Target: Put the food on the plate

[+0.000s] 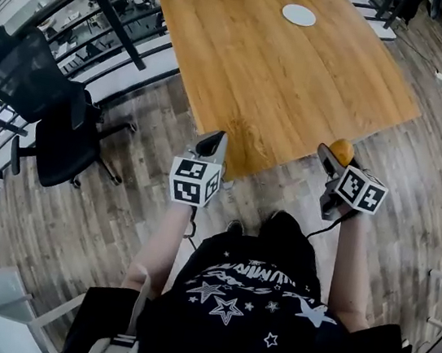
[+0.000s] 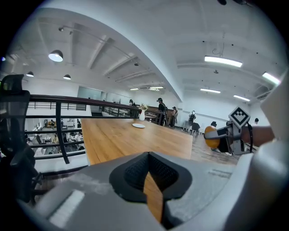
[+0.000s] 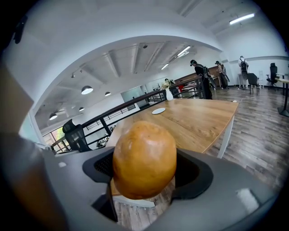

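Both grippers hung short of the table (image 1: 299,93): the right gripper (image 1: 331,157) clasped the food (image 3: 144,159), the plate (image 1: 299,15) lying well off at its eleven o'clock, while the left gripper (image 1: 212,139) was closed, empty.

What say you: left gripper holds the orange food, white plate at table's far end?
No: the right gripper holds the orange food, per the right gripper view; the left gripper is empty. The white plate is at the table's far end.

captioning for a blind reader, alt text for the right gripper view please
The right gripper clamps a round golden-brown bread roll close to the camera. Beyond it a wooden table carries a white plate toward its far end.
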`<act>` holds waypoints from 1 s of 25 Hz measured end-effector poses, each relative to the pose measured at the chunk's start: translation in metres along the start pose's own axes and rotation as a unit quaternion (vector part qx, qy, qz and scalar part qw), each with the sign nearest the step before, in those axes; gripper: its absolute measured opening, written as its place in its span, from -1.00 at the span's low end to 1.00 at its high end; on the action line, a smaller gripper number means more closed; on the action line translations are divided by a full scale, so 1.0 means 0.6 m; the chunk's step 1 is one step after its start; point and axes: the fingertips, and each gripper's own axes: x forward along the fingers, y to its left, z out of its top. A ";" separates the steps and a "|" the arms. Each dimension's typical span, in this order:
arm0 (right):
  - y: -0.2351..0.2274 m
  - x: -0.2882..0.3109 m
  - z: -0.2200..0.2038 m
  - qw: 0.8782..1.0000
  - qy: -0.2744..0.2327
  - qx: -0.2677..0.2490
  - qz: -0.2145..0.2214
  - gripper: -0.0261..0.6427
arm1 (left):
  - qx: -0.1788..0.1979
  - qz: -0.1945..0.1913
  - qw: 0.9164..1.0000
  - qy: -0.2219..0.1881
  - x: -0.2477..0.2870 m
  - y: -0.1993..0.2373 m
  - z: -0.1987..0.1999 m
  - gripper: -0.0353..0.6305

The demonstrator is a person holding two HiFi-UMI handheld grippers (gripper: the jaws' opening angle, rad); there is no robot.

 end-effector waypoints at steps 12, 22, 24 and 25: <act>-0.072 0.175 0.145 0.999 -0.001 0.003 0.035 0.17 | 0.000 0.038 0.999 -0.004 0.142 0.053 0.086 -0.89; -0.145 0.339 0.291 0.997 0.024 -0.012 0.073 0.17 | -0.009 0.089 0.996 -0.004 0.280 0.092 0.164 -0.89; -0.146 0.369 0.317 0.996 0.030 -0.018 0.084 0.17 | -0.009 0.098 0.995 -0.001 0.303 0.103 0.177 -0.89; -0.149 0.384 0.330 0.995 0.034 -0.026 0.087 0.17 | -0.011 0.100 0.995 -0.001 0.316 0.105 0.184 -0.89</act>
